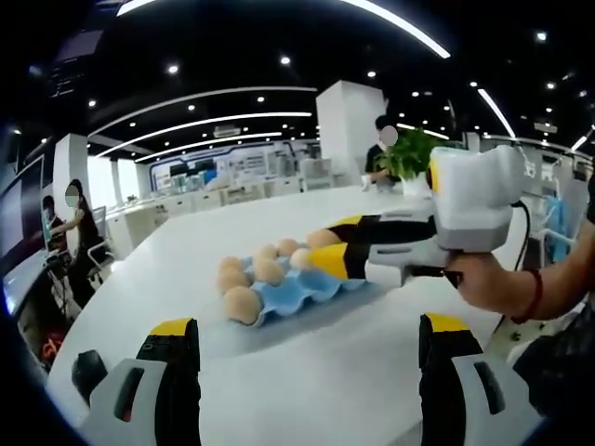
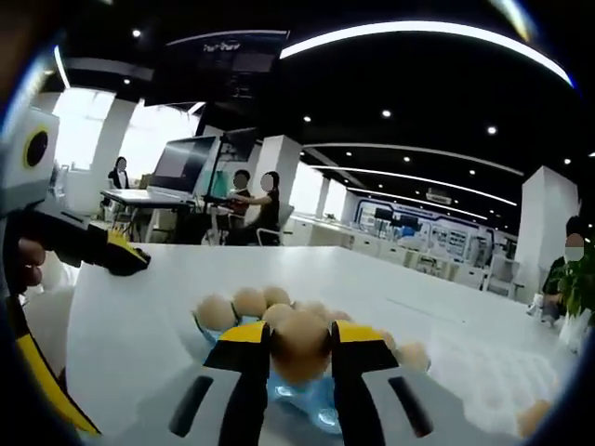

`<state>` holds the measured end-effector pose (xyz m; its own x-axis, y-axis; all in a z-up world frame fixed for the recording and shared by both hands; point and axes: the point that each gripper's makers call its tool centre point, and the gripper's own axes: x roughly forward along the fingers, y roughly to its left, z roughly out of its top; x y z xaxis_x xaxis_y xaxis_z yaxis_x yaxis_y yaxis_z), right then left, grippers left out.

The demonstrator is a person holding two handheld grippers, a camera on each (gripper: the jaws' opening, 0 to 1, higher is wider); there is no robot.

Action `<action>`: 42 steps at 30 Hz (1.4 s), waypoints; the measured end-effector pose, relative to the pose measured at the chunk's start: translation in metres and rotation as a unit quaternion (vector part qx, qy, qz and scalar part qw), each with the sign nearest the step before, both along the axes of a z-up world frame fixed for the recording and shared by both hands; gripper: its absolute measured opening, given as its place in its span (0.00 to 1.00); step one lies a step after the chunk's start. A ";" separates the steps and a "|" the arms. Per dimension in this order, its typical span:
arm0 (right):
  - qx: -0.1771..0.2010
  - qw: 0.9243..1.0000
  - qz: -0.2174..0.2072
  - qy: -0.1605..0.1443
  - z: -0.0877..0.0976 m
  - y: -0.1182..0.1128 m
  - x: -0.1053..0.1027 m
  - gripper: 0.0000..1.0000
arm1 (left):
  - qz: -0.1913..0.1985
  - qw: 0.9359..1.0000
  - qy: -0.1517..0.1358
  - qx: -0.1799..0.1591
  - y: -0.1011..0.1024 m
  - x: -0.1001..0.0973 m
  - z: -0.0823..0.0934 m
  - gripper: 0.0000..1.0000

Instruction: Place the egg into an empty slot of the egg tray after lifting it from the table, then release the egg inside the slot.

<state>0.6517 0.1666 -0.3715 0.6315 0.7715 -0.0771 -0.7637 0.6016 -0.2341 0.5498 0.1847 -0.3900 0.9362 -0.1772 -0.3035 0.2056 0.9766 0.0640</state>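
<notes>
Right tool grips egg over egg tray.

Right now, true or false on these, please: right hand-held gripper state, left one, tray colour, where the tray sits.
1. The right hand-held gripper holds a tan egg. True.
2. The left hand-held gripper grips an egg. False: its jaws stand apart with nothing between them.
3. The moulded egg tray is red. False: it is light blue.
4. The tray rests on the white table. True.
5. The tray holds no eggs. False: several sit in it.
</notes>
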 end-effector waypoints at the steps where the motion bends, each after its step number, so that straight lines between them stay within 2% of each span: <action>1: 0.000 1.000 0.001 0.000 0.000 0.001 0.000 0.27 | 0.000 1.000 0.000 0.000 0.000 0.000 0.000 1.00; 3: 0.002 1.000 0.010 0.000 0.002 0.007 -0.003 0.27 | 0.000 1.000 0.003 -0.001 0.002 0.000 -0.002 1.00; 5: 0.009 1.000 0.022 0.013 0.001 0.013 -0.005 0.27 | 0.000 1.000 0.005 0.000 0.003 0.000 -0.003 1.00; 7: 0.006 1.000 0.022 0.008 0.000 0.017 -0.004 0.27 | -0.002 1.000 0.005 0.000 0.004 0.003 -0.003 1.00; 10: 0.013 0.999 0.027 0.022 -0.001 0.021 -0.004 0.27 | -0.004 1.000 0.004 -0.002 0.004 0.004 -0.003 1.00; 20: 0.002 0.999 0.043 0.034 -0.014 0.039 -0.005 0.27 | -0.011 1.000 0.010 -0.002 0.005 0.008 -0.005 1.00; 23: 0.005 0.997 0.047 0.056 -0.023 0.044 -0.004 0.27 | -0.010 1.000 0.011 -0.002 0.007 0.009 -0.005 1.00; 26: -0.002 0.997 0.045 0.055 -0.028 0.047 -0.003 0.27 | -0.010 1.000 0.011 -0.002 0.008 0.008 -0.005 1.00; 31: -0.008 0.996 0.050 0.069 -0.037 0.049 -0.005 0.27 | -0.008 1.000 0.015 0.000 0.012 0.008 -0.007 1.00; 42: -0.009 0.996 0.050 0.072 -0.040 0.048 -0.005 0.27 | -0.004 1.000 0.015 0.002 0.014 0.007 -0.007 0.99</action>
